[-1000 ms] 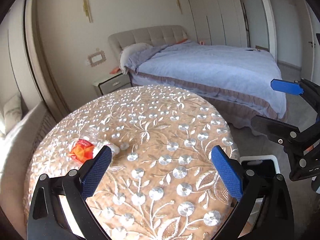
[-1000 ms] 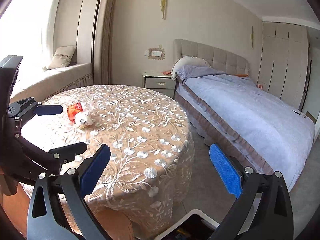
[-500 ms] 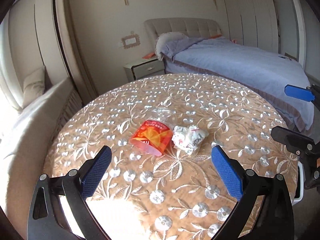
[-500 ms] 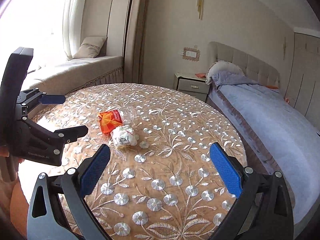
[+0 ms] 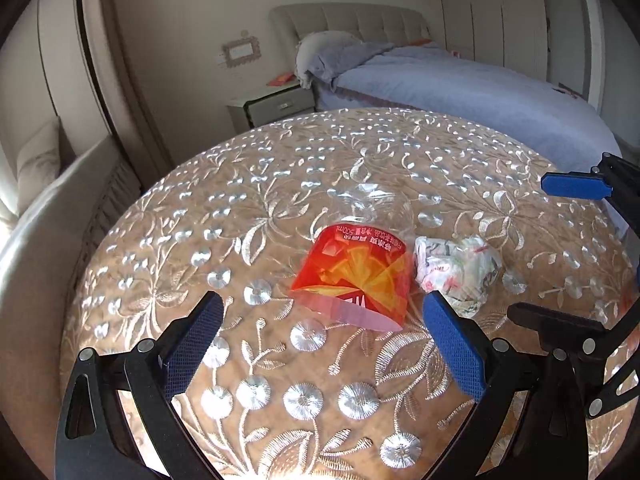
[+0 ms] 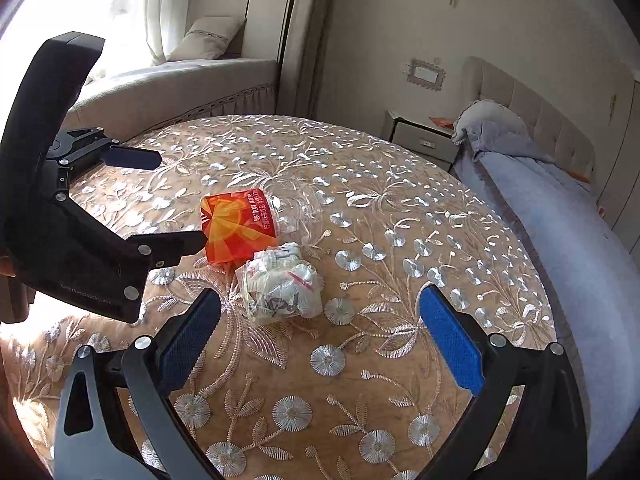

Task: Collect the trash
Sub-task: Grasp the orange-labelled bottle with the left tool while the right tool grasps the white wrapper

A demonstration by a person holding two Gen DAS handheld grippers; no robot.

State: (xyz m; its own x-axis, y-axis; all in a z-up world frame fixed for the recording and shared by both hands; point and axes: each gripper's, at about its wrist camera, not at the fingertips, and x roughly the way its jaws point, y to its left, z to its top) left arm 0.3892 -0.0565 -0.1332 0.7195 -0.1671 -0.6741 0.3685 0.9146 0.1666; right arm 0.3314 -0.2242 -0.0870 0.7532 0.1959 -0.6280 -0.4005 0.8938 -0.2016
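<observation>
Presently uncollected, mid-frame on round embroidered table (image 5: 360, 160): crushed clear plastic bottle with orange label (image 5: 354, 276), touching crumpled white printed wrapper (image 5: 460, 268). Left gripper (image 5: 320, 344), right gripper (image 6: 316, 340): jaws apart, empty.

Ahead of my left gripper's (image 5: 322, 336) spread fingers only bare embroidered round tablecloth (image 5: 248, 216); the crushed orange-labelled clear bottle (image 5: 354, 276) touches the crumpled white wrapper (image 5: 460, 268), leaving no gap between.

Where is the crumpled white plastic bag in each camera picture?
Left wrist view: the crumpled white plastic bag lies right of centre, touching the right side of the bottle with the orange label.
Right wrist view: the bag lies just left of centre, in front of the bottle.
Shared landmark: the bedside table beyond the round embroidered tablecloth.
</observation>
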